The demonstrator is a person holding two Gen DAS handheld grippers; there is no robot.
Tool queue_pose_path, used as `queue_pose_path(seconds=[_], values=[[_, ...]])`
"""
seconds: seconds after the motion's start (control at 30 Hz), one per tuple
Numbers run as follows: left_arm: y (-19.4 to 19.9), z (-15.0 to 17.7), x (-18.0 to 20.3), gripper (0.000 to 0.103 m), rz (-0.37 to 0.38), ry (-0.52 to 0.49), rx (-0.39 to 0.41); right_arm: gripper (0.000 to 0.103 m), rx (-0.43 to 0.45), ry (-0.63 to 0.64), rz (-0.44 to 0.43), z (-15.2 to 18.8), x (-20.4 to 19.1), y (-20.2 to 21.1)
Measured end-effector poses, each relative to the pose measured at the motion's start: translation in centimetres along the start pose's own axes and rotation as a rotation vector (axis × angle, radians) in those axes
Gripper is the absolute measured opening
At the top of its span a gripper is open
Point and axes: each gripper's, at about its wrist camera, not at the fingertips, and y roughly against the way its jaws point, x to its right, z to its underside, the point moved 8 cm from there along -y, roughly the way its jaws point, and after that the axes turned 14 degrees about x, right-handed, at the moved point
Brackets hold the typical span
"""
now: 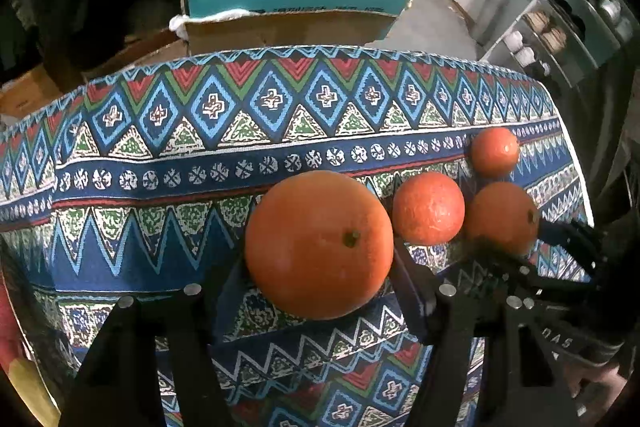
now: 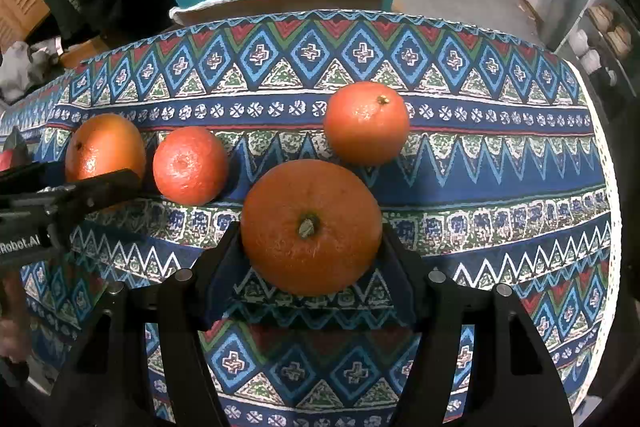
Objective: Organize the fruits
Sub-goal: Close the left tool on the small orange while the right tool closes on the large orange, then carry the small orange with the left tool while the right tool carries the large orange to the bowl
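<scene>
A: How far along?

B: Partway, I'd judge. Four oranges sit on the patterned cloth (image 2: 500,163). Left gripper (image 1: 320,267) pinches the big orange (image 1: 319,245); right gripper (image 2: 312,247) pinches another (image 2: 311,227).

A: And the rest?

B: A pebbly mid orange (image 2: 190,165) and a smooth one (image 2: 366,123) lie loose, ungrouped.

White lettering "Robot.AI", cut off at its start, is read on the black body of the left gripper (image 2: 80,199), at nine o'clock in the right wrist view. Pale letters, seemingly "SVD" upside down, are seen on the right gripper (image 1: 560,341) at four o'clock; print on the teal box (image 1: 304,1) is illegible
</scene>
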Motion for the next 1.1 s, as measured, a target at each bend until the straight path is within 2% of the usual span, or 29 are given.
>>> queue_pose_path(seconds=[0.47, 0.73, 1.1], values=[[2.6, 1.2, 0.5, 0.067, -0.002, -0.017, 0.032, 0.066, 0.062, -0.001, -0.016, -1.3, 0.3, 2.7], [5.9, 1.0, 0.3, 0.067, -0.005, -0.014, 0.08, 0.066, 0.111, -0.006, -0.015, -2.5, 0.5, 5.4], [11.4, 0.0, 0.6, 0.067, -0.018, -0.087, 0.176, 0.066, 0.198, 0.016, -0.042, -4.6, -1.6, 10.3]])
